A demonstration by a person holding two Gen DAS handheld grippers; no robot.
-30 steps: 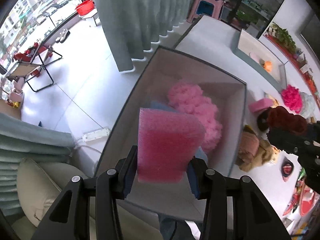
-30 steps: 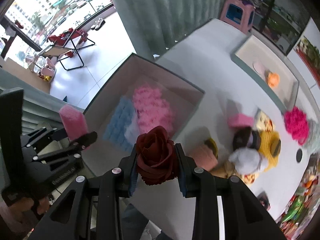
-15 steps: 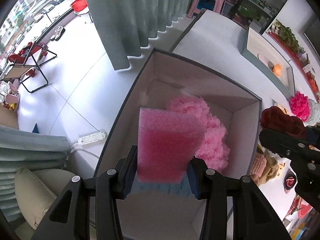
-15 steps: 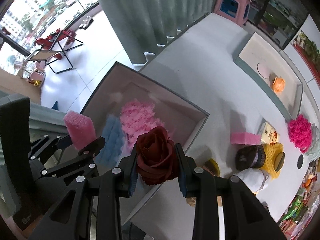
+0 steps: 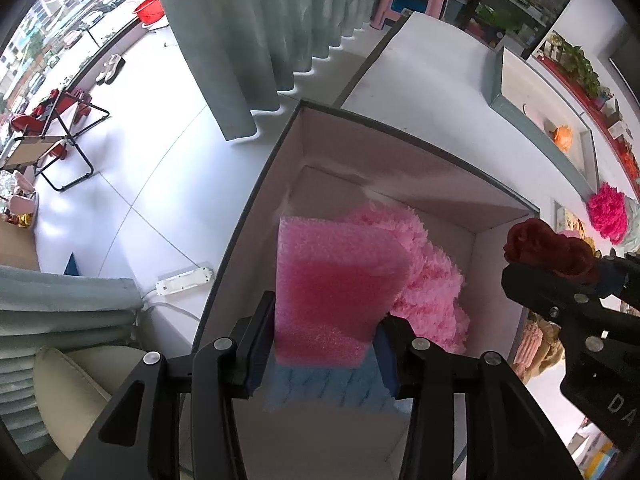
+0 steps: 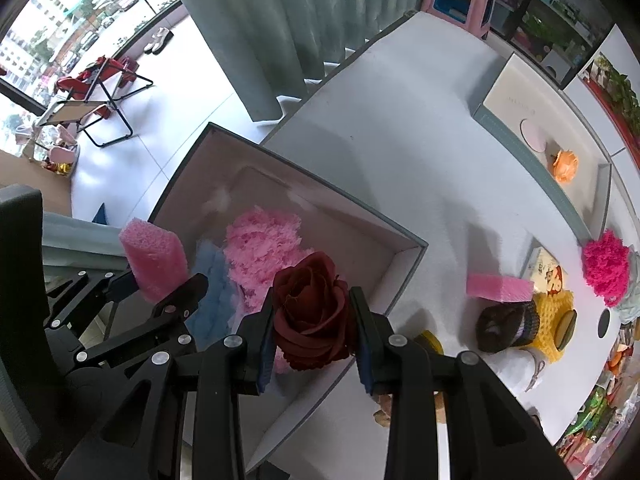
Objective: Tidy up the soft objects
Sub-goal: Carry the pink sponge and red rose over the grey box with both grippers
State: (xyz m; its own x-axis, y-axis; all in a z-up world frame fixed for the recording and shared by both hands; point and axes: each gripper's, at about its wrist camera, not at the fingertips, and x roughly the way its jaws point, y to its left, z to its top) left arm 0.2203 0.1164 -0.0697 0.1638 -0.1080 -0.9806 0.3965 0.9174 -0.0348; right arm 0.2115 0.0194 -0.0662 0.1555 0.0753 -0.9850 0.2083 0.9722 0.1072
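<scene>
Over an open box (image 6: 404, 264) at the bench (image 6: 400, 152) edge, the left gripper (image 5: 324, 340) holds a pink sponge (image 5: 340, 288) between its fingers while the right gripper (image 6: 314, 334) grips a dark red rose (image 6: 312, 312). Pink fluff (image 6: 260, 248) and a blue cloth (image 6: 210, 280) lie inside.

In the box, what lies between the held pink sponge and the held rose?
The blue cloth and the fluffy pink cloth lie in the box between the sponge and the rose, in the right wrist view.

Both wrist views look steeply down, sharing the box (image 5: 400, 148) (image 6: 404, 276).
</scene>
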